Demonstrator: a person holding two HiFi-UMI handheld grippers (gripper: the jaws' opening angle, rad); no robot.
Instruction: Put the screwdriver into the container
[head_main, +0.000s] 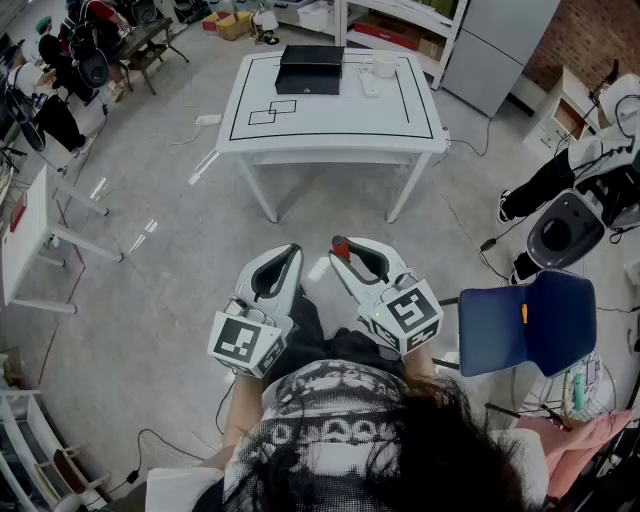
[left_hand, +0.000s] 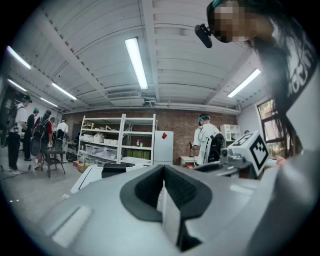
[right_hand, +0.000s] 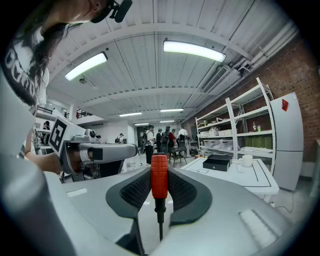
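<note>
Dark hair (head_main: 420, 450) and a patterned top (head_main: 320, 405) fill the head view's 6 o'clock edge, with both grippers held out just beyond. At 7 o'clock of centre, the left gripper (left_hand: 163, 186) has its jaws closed together on nothing. Beside it at 5 o'clock, the right gripper (head_main: 350, 255) clamps the screwdriver (right_hand: 159, 176) by its red handle, the shaft pointing back toward that gripper's camera. At 12 o'clock the black container (head_main: 310, 70) sits on the white table (head_main: 330, 125), well apart from the screwdriver.
</note>
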